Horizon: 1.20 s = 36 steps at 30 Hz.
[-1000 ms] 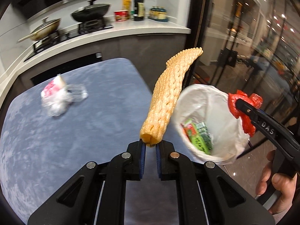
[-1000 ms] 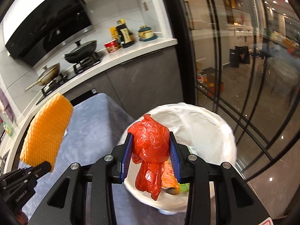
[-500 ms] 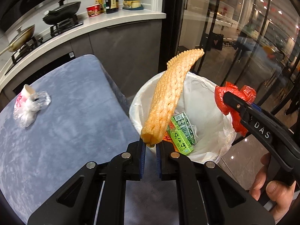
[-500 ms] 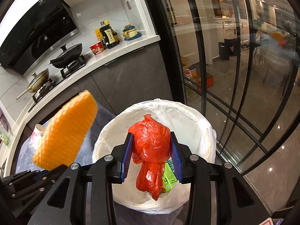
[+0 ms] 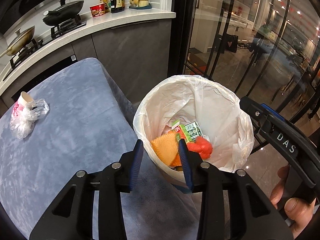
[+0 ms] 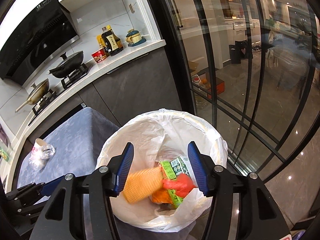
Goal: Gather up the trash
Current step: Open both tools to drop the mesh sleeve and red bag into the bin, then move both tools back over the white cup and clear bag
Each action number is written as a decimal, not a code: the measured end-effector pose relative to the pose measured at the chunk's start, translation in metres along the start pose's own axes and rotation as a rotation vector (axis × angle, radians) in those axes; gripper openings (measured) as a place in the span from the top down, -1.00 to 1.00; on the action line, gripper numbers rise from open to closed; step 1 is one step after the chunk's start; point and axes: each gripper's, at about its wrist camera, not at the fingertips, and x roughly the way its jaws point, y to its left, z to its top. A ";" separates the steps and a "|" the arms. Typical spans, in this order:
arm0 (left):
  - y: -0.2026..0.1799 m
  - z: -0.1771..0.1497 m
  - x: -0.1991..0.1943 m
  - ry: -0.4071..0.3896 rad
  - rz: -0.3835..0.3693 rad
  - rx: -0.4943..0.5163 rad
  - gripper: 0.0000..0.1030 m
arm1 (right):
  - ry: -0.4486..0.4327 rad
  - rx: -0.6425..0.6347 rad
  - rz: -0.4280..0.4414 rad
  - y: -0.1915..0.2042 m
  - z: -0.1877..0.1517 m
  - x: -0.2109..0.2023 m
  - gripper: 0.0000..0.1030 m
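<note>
We found both tongs, left gripper (image 5: 161,147) and right gripper (image 6: 161,163), opening and empty above the white-lined round bin (image 6: 212,132), where the orange ribbed foam sleeve (image 6: 143,186) lay slantwise.

left wrist: steep down, near | right wrist: down | shared: bin (image 5: 140,118) (image 6: 112,146)

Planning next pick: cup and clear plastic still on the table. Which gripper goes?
Left, probably. The left gripper sits at the table edge, on the side of the paper cup and clear plastic; the right gripper hangs over the bin. Both are opening, empty.
</note>
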 end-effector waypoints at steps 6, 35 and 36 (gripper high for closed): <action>0.011 0.000 -0.003 -0.003 0.007 -0.028 0.30 | -0.002 -0.007 0.013 0.006 0.000 -0.001 -0.08; 0.168 -0.038 -0.048 -0.057 0.158 -0.292 0.03 | 0.052 -0.216 0.161 0.148 -0.030 0.006 -0.09; 0.178 -0.041 -0.051 -0.062 0.171 -0.306 -0.03 | 0.056 -0.226 0.168 0.155 -0.032 0.007 -0.10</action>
